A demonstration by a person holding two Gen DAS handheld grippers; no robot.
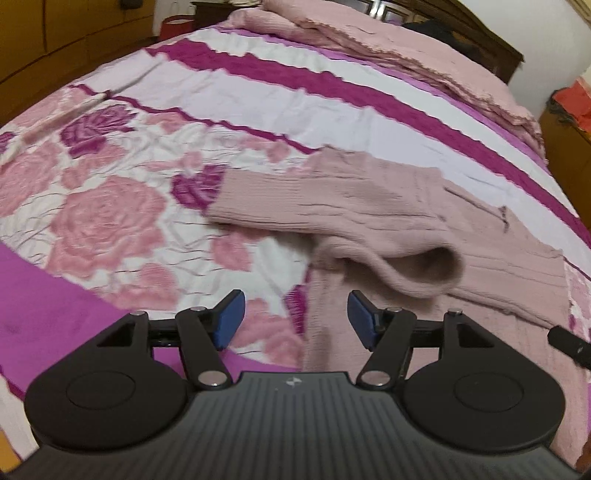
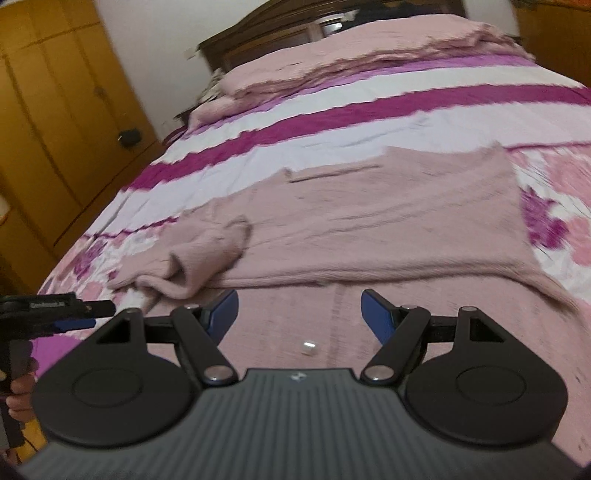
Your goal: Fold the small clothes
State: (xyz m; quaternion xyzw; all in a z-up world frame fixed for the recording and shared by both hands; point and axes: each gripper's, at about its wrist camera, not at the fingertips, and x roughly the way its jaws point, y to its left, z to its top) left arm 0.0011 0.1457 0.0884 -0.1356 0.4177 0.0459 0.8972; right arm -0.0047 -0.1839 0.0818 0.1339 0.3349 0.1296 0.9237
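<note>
My left gripper (image 1: pixel 295 321), black with blue rubber pads, hangs over the bed with its jaws spread and nothing between them; through the gap I see only bedding and the near part of the garment. The dusty-pink ribbed knit sweater (image 1: pixel 388 218) lies on the floral pink, white and magenta quilted bedspread (image 1: pixel 110 206), just ahead of the pads and reaching off to the right. One sleeve is folded across its body, and the soft cuff (image 1: pixel 417 269) curls open towards me, just beyond my right-hand blue pad (image 1: pixel 364 317). No pad touches the knit.

My right gripper (image 2: pixel 299 317), the same black frame with blue pads, is spread as well and grips nothing. From its camera the sweater (image 2: pixel 369 221) fills the middle of the view, lying flat across the bedspread (image 2: pixel 332 122), with the folded sleeve and its rolled cuff (image 2: pixel 192 273) to the left, beyond my left-hand pad (image 2: pixel 223 314). A small white bead-like object (image 2: pixel 309 348) rests on the pink knit between my two fingers, near the gripper's body; I cannot tell what it is.

At the left edge of that view my other gripper (image 2: pixel 85 314) pokes in side-on, with my hand (image 2: pixel 20 391) wrapped around its handle below. Beyond the striped part of the bedspread, a folded pale-pink knitted blanket (image 2: pixel 351 59) covers the head of the bed before a dark wooden headboard (image 2: pixel 295 33). An orange-brown wooden wardrobe (image 2: pixel 55 110) stands along the left wall.
</note>
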